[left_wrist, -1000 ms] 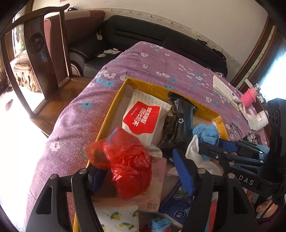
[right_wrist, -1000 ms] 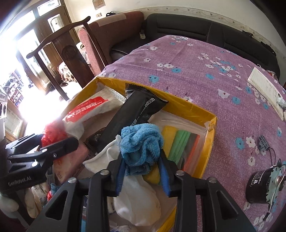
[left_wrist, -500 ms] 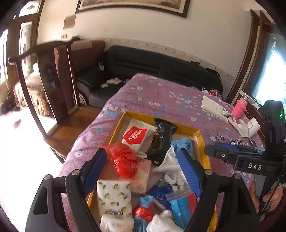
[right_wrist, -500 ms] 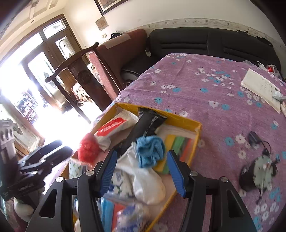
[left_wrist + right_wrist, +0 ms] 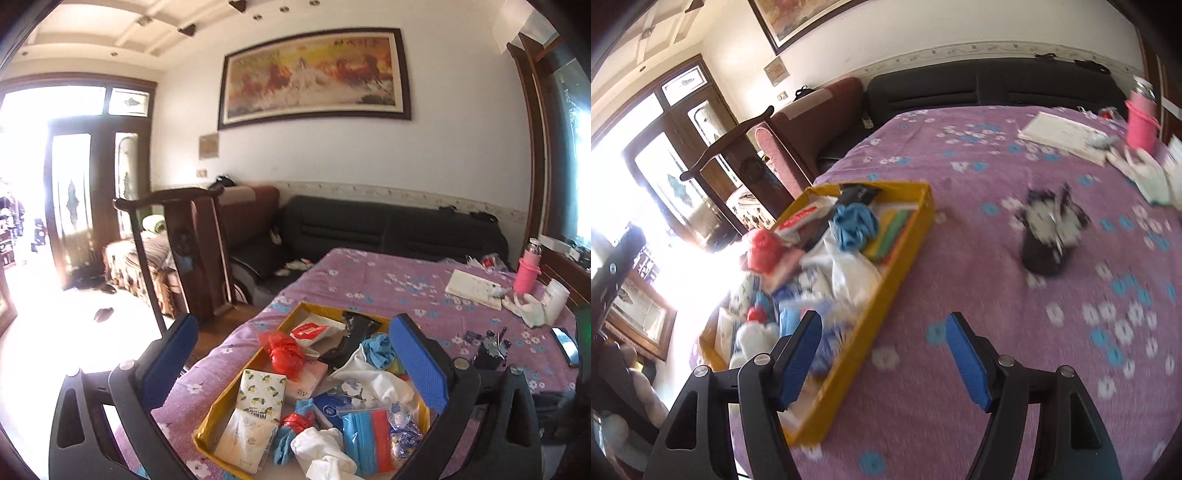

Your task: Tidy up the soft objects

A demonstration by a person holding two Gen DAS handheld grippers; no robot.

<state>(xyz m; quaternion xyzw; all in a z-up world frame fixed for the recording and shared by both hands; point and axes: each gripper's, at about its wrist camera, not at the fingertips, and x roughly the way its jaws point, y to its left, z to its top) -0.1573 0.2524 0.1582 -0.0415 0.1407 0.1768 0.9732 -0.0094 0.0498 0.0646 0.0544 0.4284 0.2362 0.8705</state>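
While both sets of jaws are opening with nothing between them, the left gripper [image 5: 291,362] hangs above the near end of a yellow box [image 5: 236,384] that sits on a table under a purple flowered cloth [image 5: 373,280], and the right gripper [image 5: 882,354] hangs beside the box's right wall, over bare cloth. The box [image 5: 905,251] is crammed with soft things: a red plastic bag [image 5: 284,352] lies near its left wall on a pink pack, a crumpled blue cloth [image 5: 380,350] rests toward the far right on a white cloth [image 5: 373,378], and a black packet [image 5: 351,339] leans across the far end next to a white pouch with a red label [image 5: 312,330]. Nearer the camera lie a tissue pack printed with lemons [image 5: 262,391], a second pale pack below it, a clear bag of blue and red items [image 5: 369,439] and a bunched white cloth [image 5: 325,454]. In the blurred right wrist view the same blue cloth [image 5: 855,225] and red bag [image 5: 764,249] sit in the box, with green and yellow strips along its far right side. Outside the box, a small black container [image 5: 1047,240] stands on the cloth, well apart from it; farther back are a white notepad [image 5: 472,288] and a pink bottle [image 5: 528,273]. Behind the table stand a black sofa [image 5: 388,229] and a dark wooden chair [image 5: 192,251], beneath a framed painting [image 5: 314,74].
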